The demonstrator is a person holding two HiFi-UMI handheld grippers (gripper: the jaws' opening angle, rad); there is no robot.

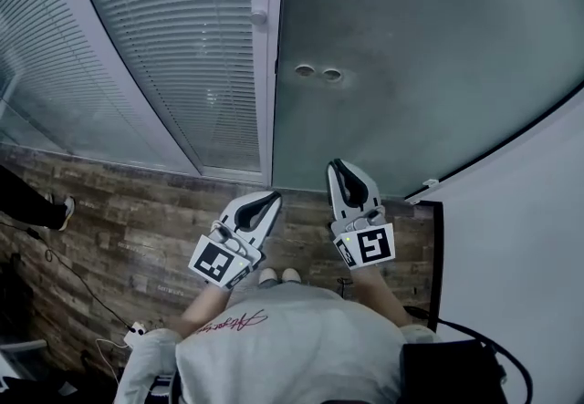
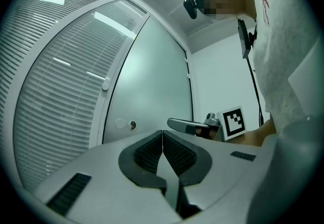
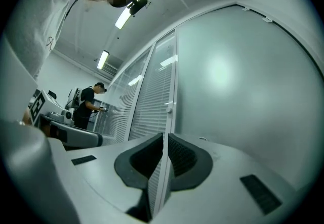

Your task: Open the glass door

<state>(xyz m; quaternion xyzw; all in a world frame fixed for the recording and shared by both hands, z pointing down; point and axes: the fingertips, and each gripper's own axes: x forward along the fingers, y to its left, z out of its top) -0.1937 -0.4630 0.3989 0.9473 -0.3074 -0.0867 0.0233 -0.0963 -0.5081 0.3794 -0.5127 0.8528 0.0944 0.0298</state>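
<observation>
The frosted glass door [image 1: 411,56] fills the upper right of the head view and stands in line with its white frame [image 1: 265,56]. Two round fittings [image 1: 318,73] sit on the glass near that frame; one shows as a small dark disc [image 2: 132,125] in the left gripper view. My left gripper [image 1: 272,199] points at the foot of the frame, jaws shut and empty. My right gripper [image 1: 339,165] points at the bottom of the door, a little short of the glass, also shut with nothing in it. Up close, the left gripper [image 2: 162,132] and the right gripper [image 3: 166,136] each show their tips together.
A glass panel with white blinds [image 1: 173,46] stands left of the frame, which carries a small knob [image 1: 259,18]. A white wall [image 1: 520,238] closes in on the right. The floor [image 1: 137,220] is wood plank with cables [image 1: 55,265]. Another person [image 3: 87,104] stands far off by the blinds.
</observation>
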